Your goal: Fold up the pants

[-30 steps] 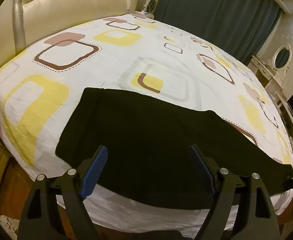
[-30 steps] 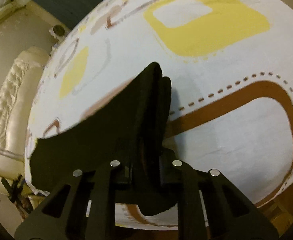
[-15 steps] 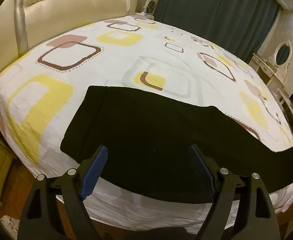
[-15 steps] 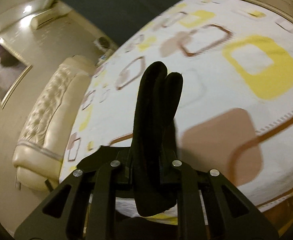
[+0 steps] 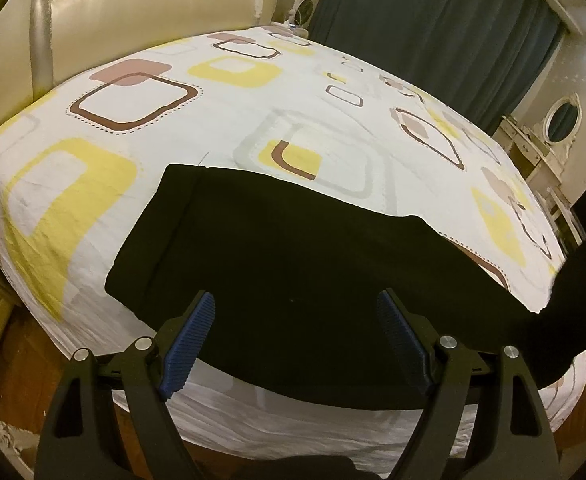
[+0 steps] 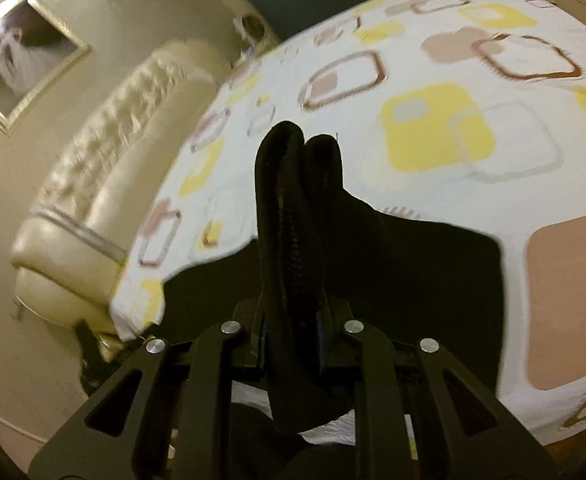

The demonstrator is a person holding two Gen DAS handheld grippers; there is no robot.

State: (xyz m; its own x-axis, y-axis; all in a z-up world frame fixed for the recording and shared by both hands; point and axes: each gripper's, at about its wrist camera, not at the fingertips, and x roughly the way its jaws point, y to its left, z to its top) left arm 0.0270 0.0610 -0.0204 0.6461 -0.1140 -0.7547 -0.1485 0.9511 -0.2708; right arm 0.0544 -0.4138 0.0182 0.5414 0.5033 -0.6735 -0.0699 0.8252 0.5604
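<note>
Black pants (image 5: 293, 264) lie flat across the near edge of the bed (image 5: 221, 128), waistband end at the left. My left gripper (image 5: 295, 320) hovers just above them, wide open, blue pads (image 5: 189, 340) empty. At the right edge of the left wrist view the leg end (image 5: 581, 280) is lifted off the bed. In the right wrist view my right gripper (image 6: 295, 332) is shut on a bunched fold of the pants' leg end (image 6: 293, 200), which sticks up between the fingers; the rest of the pants (image 6: 413, 280) spreads dark below it.
The bed carries a white sheet with yellow and brown squares. A cream padded headboard (image 5: 141, 4) stands at the left, a dark teal curtain (image 5: 433, 28) behind, a white dresser with an oval mirror (image 5: 561, 116) at the right. Wooden floor (image 5: 17, 352) shows below the bed edge.
My right gripper has risen and swung toward the headboard side, carrying the leg end up and over the lying pants. The left gripper has stayed where it was, open.
</note>
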